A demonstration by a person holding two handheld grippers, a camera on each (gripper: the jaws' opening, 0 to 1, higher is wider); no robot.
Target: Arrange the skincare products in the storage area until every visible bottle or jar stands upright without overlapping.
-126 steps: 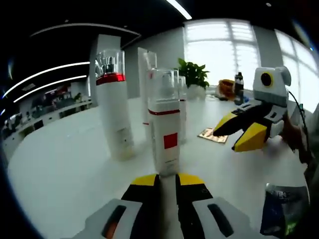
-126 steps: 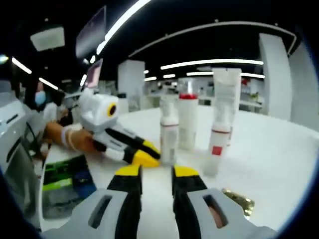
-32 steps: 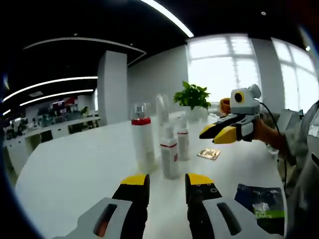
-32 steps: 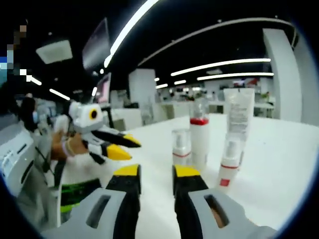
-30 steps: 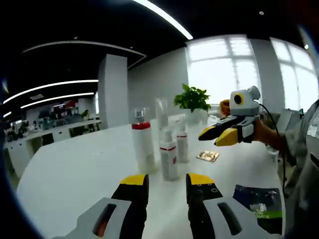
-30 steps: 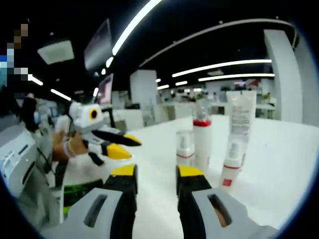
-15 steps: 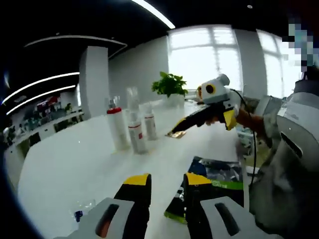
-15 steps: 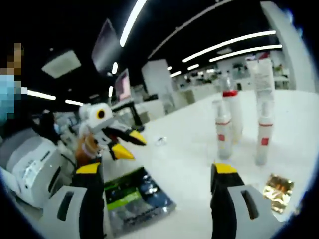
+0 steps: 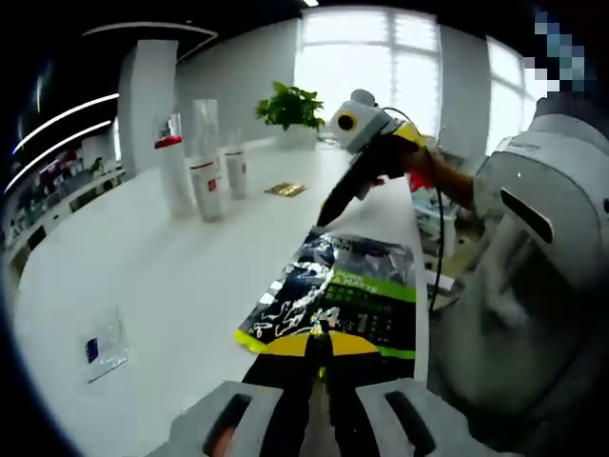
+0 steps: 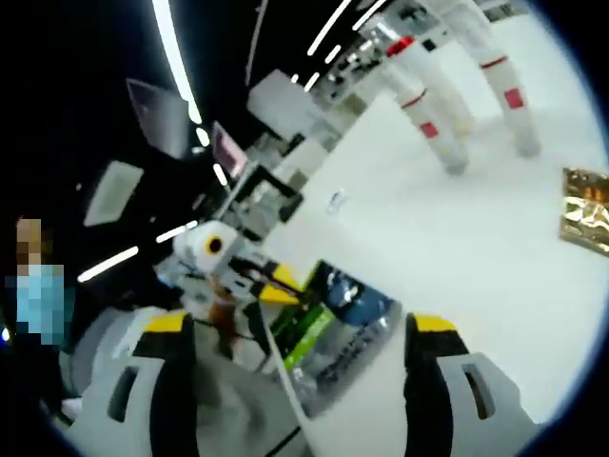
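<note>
I'm looking across a white table point(image 9: 143, 286) in an open office, windows and a potted plant point(image 9: 290, 105) at the far end. The skincare bottles point(image 9: 205, 162) stand upright in a cluster well away from me; in the right gripper view the same bottles point(image 10: 447, 105) tilt with the camera, their tops cut off by the frame edge, labels too small to read. A gold foil packet point(image 9: 285, 189) lies beyond them. My left gripper point(image 9: 319, 347) has its jaws pinched together at the near edge of a dark-and-green pouch point(image 9: 347, 290); I cannot tell whether it grips it. My right gripper point(image 10: 300, 338) is spread wide, held above the table edge.
</note>
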